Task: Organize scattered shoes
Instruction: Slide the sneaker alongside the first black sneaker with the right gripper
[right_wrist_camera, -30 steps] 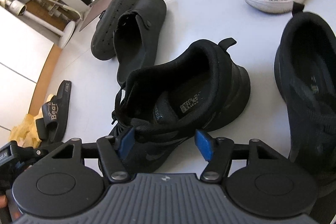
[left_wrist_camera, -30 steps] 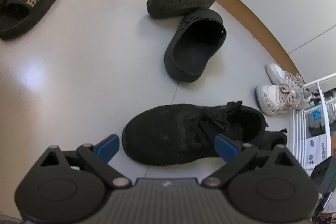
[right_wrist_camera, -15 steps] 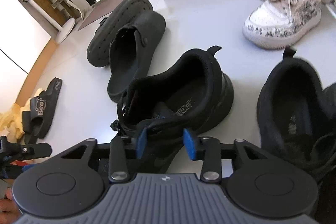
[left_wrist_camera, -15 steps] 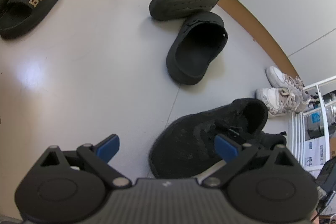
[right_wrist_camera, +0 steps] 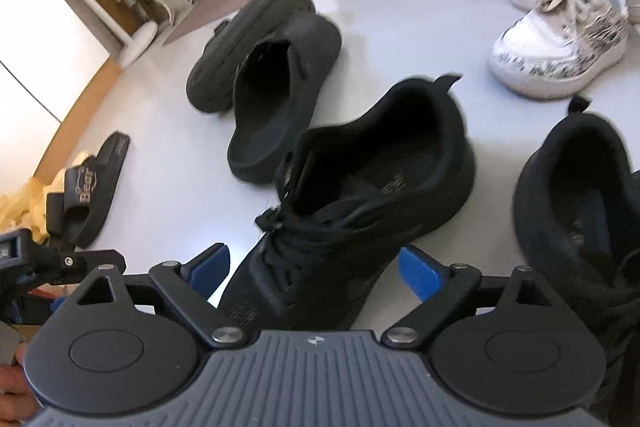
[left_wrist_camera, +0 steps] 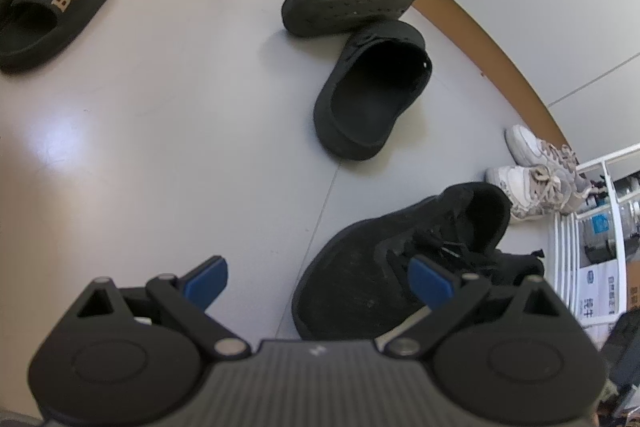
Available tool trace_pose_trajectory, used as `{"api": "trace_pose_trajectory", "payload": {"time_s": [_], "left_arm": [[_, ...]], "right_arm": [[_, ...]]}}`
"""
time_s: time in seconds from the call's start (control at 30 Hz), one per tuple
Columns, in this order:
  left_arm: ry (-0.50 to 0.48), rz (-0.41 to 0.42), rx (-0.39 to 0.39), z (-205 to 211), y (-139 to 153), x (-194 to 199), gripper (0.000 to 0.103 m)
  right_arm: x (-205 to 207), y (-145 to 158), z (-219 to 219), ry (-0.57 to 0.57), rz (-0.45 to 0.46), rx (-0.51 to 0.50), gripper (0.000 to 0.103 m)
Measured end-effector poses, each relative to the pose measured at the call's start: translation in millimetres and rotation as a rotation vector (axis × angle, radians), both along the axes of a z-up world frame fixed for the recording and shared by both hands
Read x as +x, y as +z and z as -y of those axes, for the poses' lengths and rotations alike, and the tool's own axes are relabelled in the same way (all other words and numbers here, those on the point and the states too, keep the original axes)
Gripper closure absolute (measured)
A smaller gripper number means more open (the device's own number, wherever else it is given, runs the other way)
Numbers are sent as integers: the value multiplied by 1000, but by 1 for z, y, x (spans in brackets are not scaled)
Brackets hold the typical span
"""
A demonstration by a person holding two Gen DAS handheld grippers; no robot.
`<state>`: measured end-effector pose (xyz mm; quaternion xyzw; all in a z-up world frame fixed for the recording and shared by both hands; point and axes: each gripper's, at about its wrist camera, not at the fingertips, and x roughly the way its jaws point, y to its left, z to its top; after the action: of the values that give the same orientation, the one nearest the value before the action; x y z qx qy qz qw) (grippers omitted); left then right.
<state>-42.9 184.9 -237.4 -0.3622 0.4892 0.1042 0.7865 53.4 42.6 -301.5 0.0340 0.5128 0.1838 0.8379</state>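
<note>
On a pale grey floor, the right gripper [right_wrist_camera: 314, 269] is letting go of a black mesh sneaker [right_wrist_camera: 360, 203]: its blue pads [right_wrist_camera: 418, 273] are spreading apart, the toe lying between them but no longer pinched. The shoe is resting just beside its mate [right_wrist_camera: 580, 195], heels pointing the same way toward a pair of white sneakers [right_wrist_camera: 560, 43]. The left gripper [left_wrist_camera: 318, 281] is hovering with fingers wide apart and empty. To finish the step cleanly, the right gripper is probably best drawn straight up and back, clear of the laces, so the sneaker is not dragged out of line. On a black slide sandal [left_wrist_camera: 60, 3], gold lettering is reading "Bear"; the sneaker's insole print is too blurred to read.
</note>
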Motion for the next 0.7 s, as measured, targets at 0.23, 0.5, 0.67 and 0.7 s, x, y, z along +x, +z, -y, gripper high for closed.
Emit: {"api": "trace_pose_trajectory", "payload": {"time_s": [0.23, 0.5, 0.67, 0.7], "left_arm": [[0, -2, -6, -1, -1, -1, 5], [0, -6, -7, 2, -1, -1, 5], [-1, -2, -5, 4, 0, -2, 5], [1, -3, -5, 4, 0, -3, 5]], "right_arm": [[12, -13, -5, -35, -42, -33, 22], [9, -17, 7, 4, -55, -87, 48], [2, -12, 20, 13, -44, -115, 54], [1, -11, 22, 14, -41, -120, 55]]}}
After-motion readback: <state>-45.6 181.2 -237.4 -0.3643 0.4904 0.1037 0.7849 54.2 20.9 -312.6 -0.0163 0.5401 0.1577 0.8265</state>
